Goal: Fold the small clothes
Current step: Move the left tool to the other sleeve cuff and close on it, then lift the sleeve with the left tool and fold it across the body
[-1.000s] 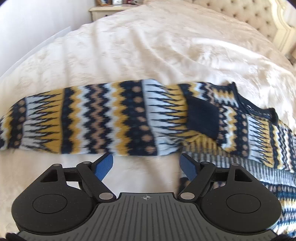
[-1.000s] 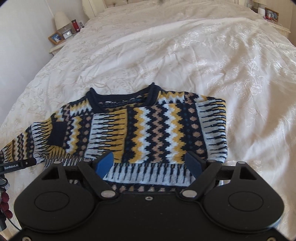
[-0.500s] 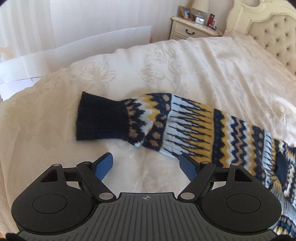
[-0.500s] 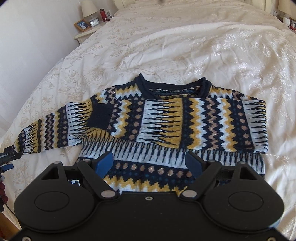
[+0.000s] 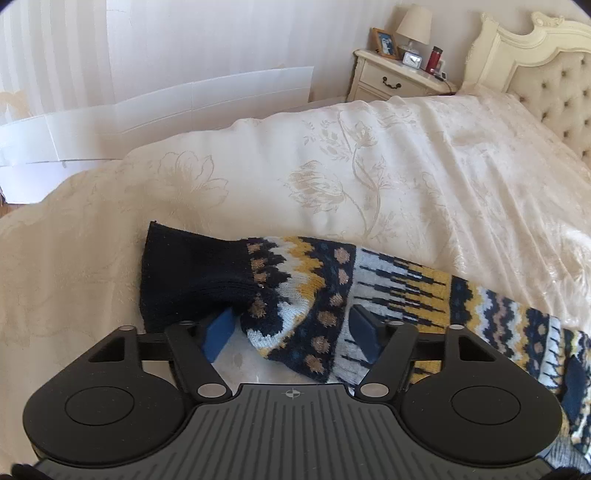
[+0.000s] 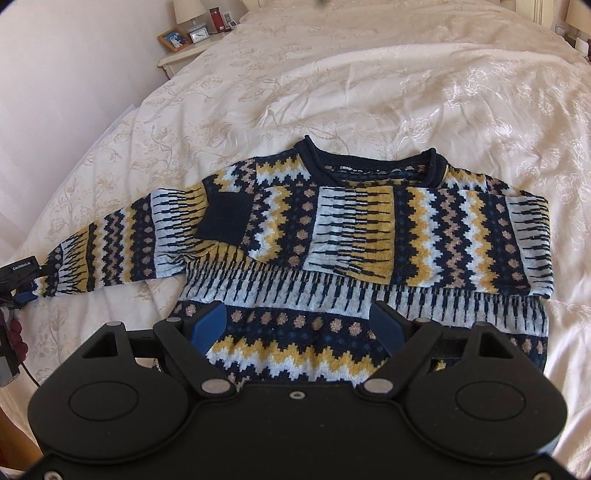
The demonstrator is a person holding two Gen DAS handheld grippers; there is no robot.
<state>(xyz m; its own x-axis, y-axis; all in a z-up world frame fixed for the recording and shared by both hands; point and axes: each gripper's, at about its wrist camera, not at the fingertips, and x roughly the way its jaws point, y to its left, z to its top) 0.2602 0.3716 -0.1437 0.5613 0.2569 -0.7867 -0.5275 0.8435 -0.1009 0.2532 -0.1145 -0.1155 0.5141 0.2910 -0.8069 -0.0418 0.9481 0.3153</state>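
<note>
Both grippers hang over a wide bed (image 6: pixel 406 92) dressed in a cream floral bedspread (image 5: pixel 369 177). On it lies a knitted sweater (image 6: pixel 369 236) in navy, mustard, white and tan zigzag bands, spread flat with its navy collar (image 6: pixel 369 162) toward the headboard. One sleeve is folded across the chest, its navy cuff (image 6: pixel 225 218) lying on the body; the other sleeve (image 6: pixel 110 251) stretches out sideways to the bed's edge.

The right gripper (image 6: pixel 295 328) hovers above the sweater's lower hem, its blue-padded fingers (image 6: pixel 208 325) spread wide with nothing between them. The left gripper (image 5: pixel 291 332) sits at the end of the outstretched sleeve (image 5: pixel 369 291), its fingers apart on either side of the knit just past the dark cuff (image 5: pixel 192 273). The sleeve bunches up between the blue pads (image 5: pixel 219 332), one pad partly tucked under the cuff fabric, but the jaws stand open and not pressed onto it.

Behind the bed, a tufted cream headboard (image 5: pixel 546 85) rises at the far end. A cream nightstand (image 5: pixel 391 79) beside it carries a lamp (image 5: pixel 413 22), a framed photo (image 5: pixel 384 42), a small clock (image 5: pixel 412 59) and a red bottle (image 5: pixel 433 59). A pale wall with white panelling (image 5: pixel 184 99) runs along the bed's side.
</note>
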